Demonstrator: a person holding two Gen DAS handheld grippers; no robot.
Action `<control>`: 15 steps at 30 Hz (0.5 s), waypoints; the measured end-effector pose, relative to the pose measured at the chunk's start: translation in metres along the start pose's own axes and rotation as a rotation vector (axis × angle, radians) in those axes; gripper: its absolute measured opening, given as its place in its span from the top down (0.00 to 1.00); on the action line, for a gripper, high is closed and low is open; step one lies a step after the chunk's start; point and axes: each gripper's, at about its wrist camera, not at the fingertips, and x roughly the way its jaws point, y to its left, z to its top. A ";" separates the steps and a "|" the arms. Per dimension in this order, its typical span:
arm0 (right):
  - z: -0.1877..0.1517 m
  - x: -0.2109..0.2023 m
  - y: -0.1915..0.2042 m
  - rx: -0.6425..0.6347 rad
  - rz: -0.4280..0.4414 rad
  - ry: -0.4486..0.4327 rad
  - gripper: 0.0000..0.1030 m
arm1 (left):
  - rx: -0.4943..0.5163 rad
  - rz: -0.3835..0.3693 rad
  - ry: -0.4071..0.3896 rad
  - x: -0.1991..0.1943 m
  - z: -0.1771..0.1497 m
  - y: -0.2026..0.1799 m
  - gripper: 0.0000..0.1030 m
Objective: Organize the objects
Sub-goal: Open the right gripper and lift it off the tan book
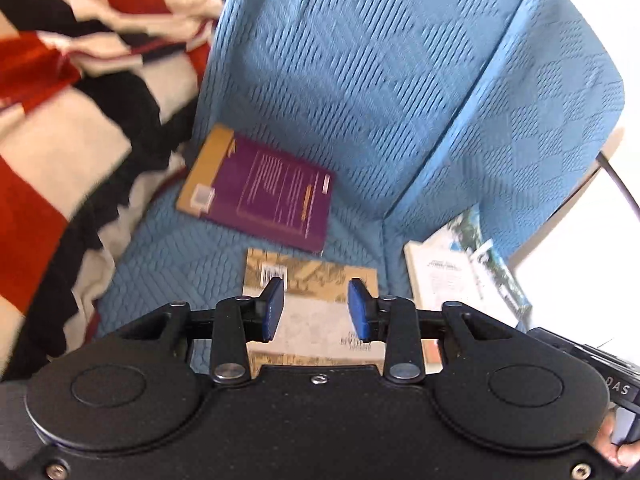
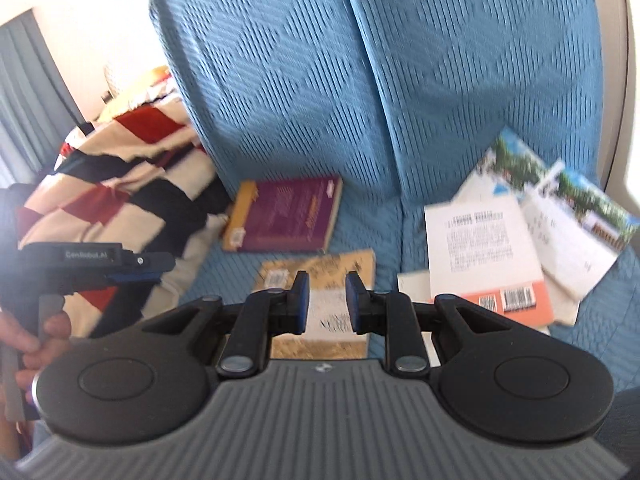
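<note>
Both tongs spread, pinching nothing: left tongs, right tongs; purple book flat on blue sofa seat

A home sitting room.
A blue-covered sofa held a patchwork blanket and scattered books; curtains hung behind.

Books lie on the sofa — blanket left (papers right).
</note>
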 end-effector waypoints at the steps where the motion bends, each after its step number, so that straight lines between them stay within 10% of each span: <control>1: 0.002 -0.006 0.003 0.003 0.003 -0.011 0.77 | 0.006 0.001 -0.014 -0.007 0.001 -0.003 0.66; 15: 0.005 -0.060 0.043 -0.062 0.017 -0.101 0.77 | 0.093 0.008 -0.174 -0.094 -0.001 -0.031 0.42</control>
